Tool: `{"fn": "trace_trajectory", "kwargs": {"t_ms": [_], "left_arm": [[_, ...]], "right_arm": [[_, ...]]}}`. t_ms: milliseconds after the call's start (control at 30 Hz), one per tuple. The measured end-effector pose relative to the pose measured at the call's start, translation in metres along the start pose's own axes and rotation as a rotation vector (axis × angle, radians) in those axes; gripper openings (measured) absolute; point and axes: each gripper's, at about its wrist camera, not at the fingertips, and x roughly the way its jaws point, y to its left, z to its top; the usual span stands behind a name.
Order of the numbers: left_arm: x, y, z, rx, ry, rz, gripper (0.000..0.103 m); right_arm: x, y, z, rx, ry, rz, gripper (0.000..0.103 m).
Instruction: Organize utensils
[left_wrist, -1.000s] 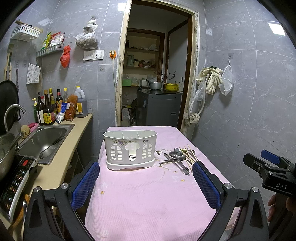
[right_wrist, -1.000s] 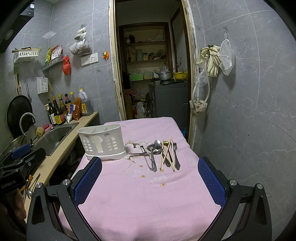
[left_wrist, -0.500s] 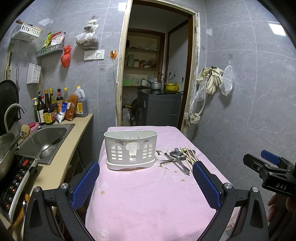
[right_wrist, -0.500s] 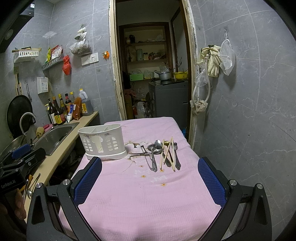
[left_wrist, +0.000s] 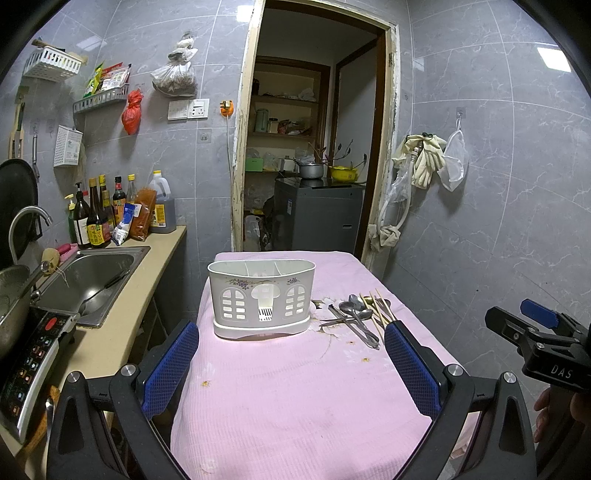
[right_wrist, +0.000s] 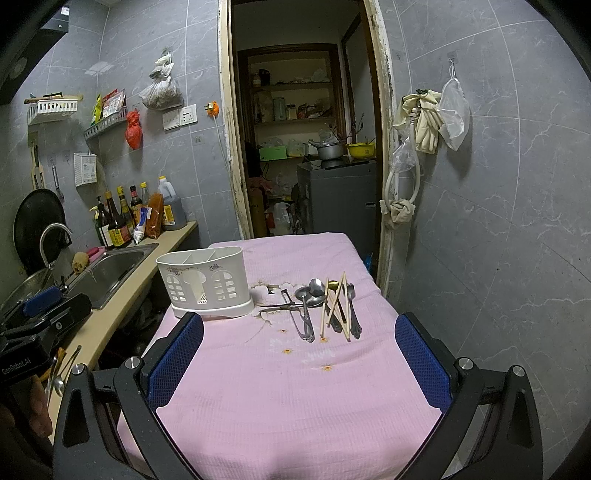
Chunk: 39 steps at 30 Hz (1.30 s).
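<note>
Two blue-padded grippers held wide apart above a pink-clothed table (left_wrist: 295, 398), nothing between their fingers.

The left gripper (left_wrist: 291, 363) faces the white plastic utensil caddy with arched cut-outs (left_wrist: 261, 298), which stands upright at mid-table; its view shows the divided compartments and the right gripper (left_wrist: 535, 339) beside the table's right edge. The right gripper (right_wrist: 299, 360) faces the loose pile of metal spoons and wooden chopsticks (right_wrist: 327, 306) lying on the cloth just right of the caddy (right_wrist: 205, 282). Only this view separates the crossed chopsticks from the spoons; it also shows the left gripper (right_wrist: 44, 314) over the beige countertop (right_wrist: 110, 314) beside the steel sink (right_wrist: 110, 269).
</note>
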Motion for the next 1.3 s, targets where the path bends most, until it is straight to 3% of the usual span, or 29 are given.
{"fn": "trace_trajectory", "kwargs": {"t_ms": [500, 833, 1300], "left_arm": [[-0.002, 0.002, -0.001, 0.004, -0.005, 0.01, 0.101], [0.006, 0.021, 0.016, -0.036, -0.069, 0.014, 0.101], [0.047, 0.016, 0.039, -0.068, -0.099, 0.029, 0.101]], "right_arm": [[-0.001, 0.001, 0.001, 0.006, -0.031, 0.008, 0.102], [0.001, 0.013, 0.017, 0.001, -0.087, -0.013, 0.102], [0.015, -0.006, 0.048, -0.025, -0.149, -0.073, 0.102]]}}
